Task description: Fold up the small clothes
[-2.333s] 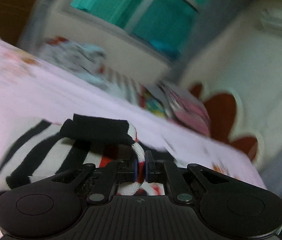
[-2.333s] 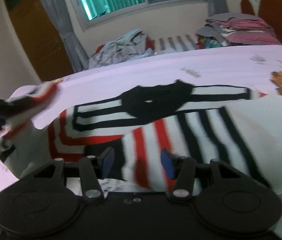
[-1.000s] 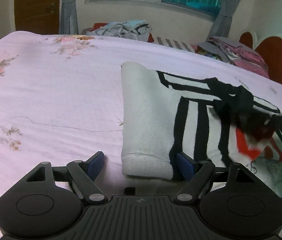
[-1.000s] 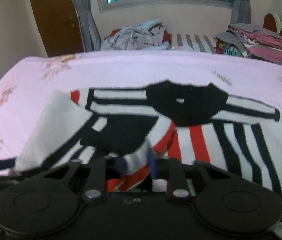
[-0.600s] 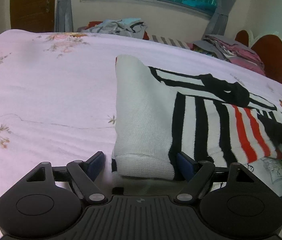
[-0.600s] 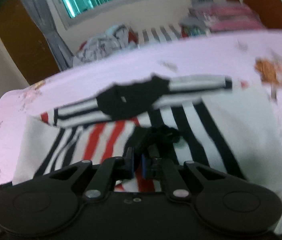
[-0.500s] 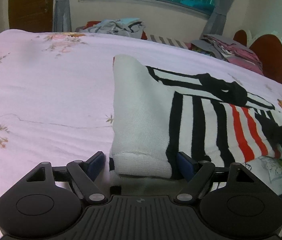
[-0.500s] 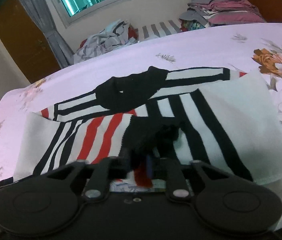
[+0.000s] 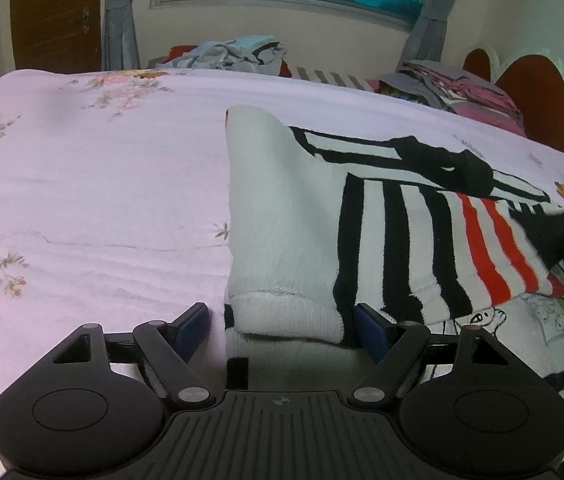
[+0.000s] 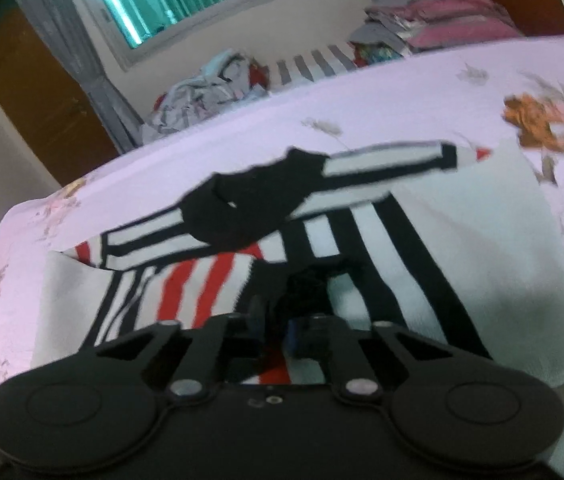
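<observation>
Left gripper [image 9: 282, 326] jaws wide, straddling folded sweater [image 9: 282, 220] edge, no pinch; right gripper [image 10: 278, 330] just closed, clamped on black cuff [image 10: 306, 284] ahead

Both my grippers look the same: chunky matte-black bodies with two round discs, a ribbed centre panel on the left gripper [image 9: 280, 322], silver pivot screws, blue pads. The right gripper [image 10: 278, 330] shows tiny holes mid-body.
</observation>
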